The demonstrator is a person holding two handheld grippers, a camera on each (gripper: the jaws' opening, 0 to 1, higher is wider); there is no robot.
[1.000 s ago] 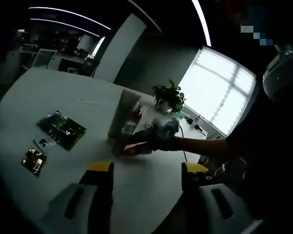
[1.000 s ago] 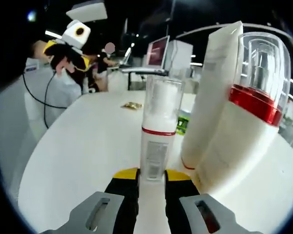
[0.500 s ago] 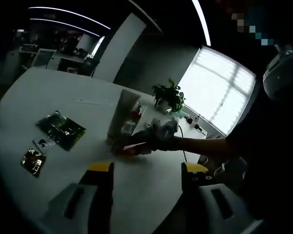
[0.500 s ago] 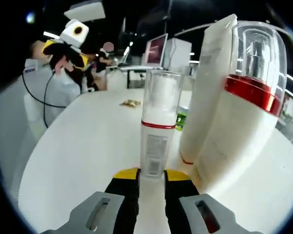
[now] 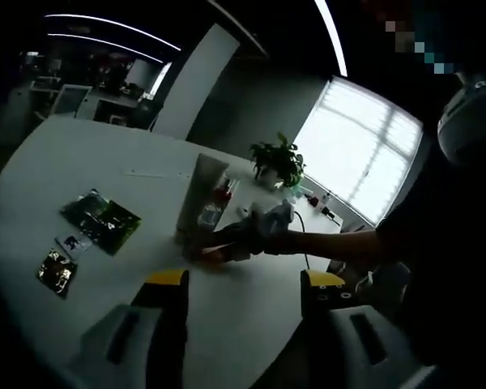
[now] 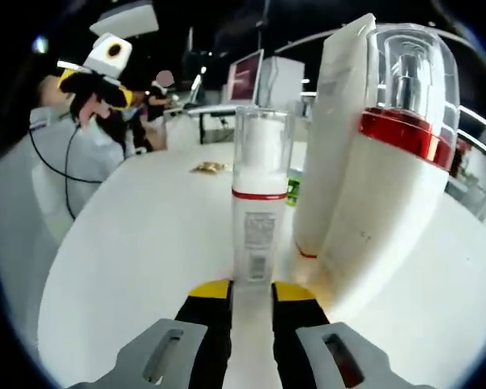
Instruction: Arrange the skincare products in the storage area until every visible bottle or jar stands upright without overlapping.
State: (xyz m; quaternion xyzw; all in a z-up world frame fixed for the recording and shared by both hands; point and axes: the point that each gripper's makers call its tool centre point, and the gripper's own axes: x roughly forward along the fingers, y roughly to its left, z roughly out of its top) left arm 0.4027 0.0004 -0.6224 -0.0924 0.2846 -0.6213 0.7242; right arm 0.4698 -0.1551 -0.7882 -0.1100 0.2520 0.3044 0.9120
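White desk (image 6: 130, 243) ahead: your right hand-held gripper (image 6: 251, 293) clamps the upright slim bottle (image 6: 257, 207); release next, left hand-held gripper (image 5: 243, 284) gapes idle.

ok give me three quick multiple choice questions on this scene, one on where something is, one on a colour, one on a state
1. Where does the slim bottle stand in the right gripper view?
A. in line with the right tool's jaw tips
B. on a chair
C. on top of the tube

2. What colour is the band on the pump bottle?
A. green
B. red
C. blue

3. How do the left tool's jaws stand?
A. shut on a sachet
B. shut on the plant
C. apart, nothing between them

Answers: 1 A, its base sits just beyond the right tool; 2 B, a red ring runs under the clear cap; 3 C, bare table shows between the two jaws.
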